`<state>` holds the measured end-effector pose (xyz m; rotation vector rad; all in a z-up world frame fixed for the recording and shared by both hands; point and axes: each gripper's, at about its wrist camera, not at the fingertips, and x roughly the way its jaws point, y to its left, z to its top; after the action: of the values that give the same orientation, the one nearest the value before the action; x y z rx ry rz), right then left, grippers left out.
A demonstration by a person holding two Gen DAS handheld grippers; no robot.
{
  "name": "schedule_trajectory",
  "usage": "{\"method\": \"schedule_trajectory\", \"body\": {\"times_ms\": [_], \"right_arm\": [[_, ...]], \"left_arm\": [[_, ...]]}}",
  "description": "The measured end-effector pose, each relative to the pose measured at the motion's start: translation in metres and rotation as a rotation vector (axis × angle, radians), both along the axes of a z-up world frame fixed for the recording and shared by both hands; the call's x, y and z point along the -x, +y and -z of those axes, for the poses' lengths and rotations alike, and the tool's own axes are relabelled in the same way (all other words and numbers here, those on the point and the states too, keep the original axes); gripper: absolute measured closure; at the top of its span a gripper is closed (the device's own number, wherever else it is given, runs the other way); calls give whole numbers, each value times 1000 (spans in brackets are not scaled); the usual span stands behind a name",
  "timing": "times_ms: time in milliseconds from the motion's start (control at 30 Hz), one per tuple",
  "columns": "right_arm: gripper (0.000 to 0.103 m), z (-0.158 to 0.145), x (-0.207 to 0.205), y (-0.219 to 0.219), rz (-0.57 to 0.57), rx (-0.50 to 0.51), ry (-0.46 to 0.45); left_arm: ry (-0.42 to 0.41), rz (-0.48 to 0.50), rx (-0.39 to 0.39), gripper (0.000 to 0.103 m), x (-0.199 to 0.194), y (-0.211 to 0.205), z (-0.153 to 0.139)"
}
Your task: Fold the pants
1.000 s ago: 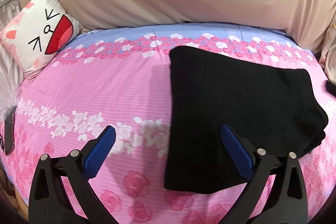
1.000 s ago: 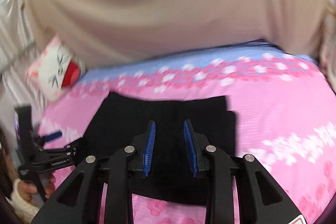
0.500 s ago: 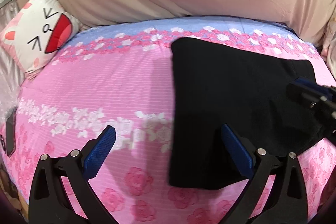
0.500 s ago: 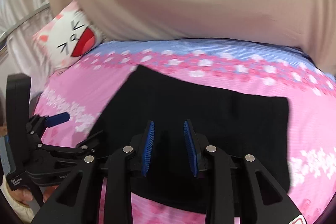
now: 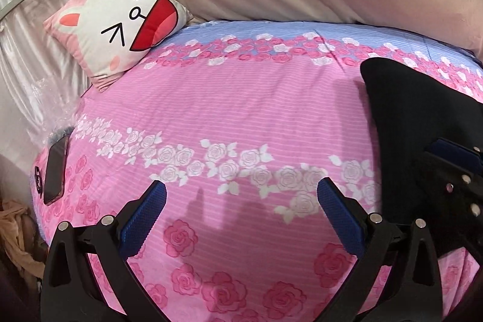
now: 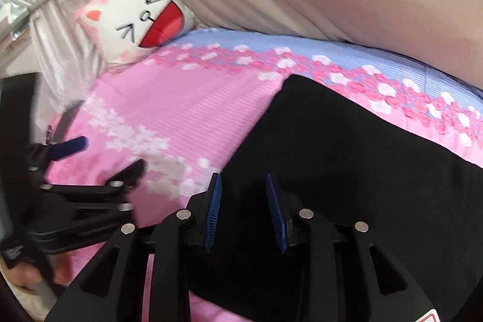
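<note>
I judge the black pants (image 6: 347, 159) already folded into a compact block on the bed (image 5: 241, 116), perhaps one tidy-up left. My left gripper (image 5: 241, 213) gapes empty over bare sheet; my right gripper (image 6: 244, 210), above the pants, is opening its narrow jaws with nothing pinched.

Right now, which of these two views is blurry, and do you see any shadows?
Right wrist view: motion blur smears the left gripper and floral bedsheet. Left wrist view: sharp, with finger shadows on the bedsheet ahead of that gripper. Both bend the edges, fisheye.
</note>
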<state>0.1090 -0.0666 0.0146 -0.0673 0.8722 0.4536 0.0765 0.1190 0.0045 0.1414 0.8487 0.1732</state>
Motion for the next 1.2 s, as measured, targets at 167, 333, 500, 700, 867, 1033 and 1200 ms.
{"method": "schedule_trajectory", "body": {"times_ms": [167,333,500,700,867,1033,1200], "right_arm": [[70,1,3,3,-5,8,4],[58,-42,41,-59,127,-3,-121],[54,-52,91,-157,369,74,-127],[54,-23,131,-216,504,90,-46],[48,-10,136,-228,496,123,-23],[46,5,118,-238,494,98,11],[65,2,96,-252,467,-50,39]], "left_arm": [[12,5,-1,5,-4,-1,3],[17,50,62,5,5,-3,-3],[72,197,174,5,22,-29,-2],[28,287,-21,5,52,-81,10],[44,375,-76,5,74,-89,7],[24,305,-107,5,52,-93,26],[20,282,50,10,10,-88,31]]}}
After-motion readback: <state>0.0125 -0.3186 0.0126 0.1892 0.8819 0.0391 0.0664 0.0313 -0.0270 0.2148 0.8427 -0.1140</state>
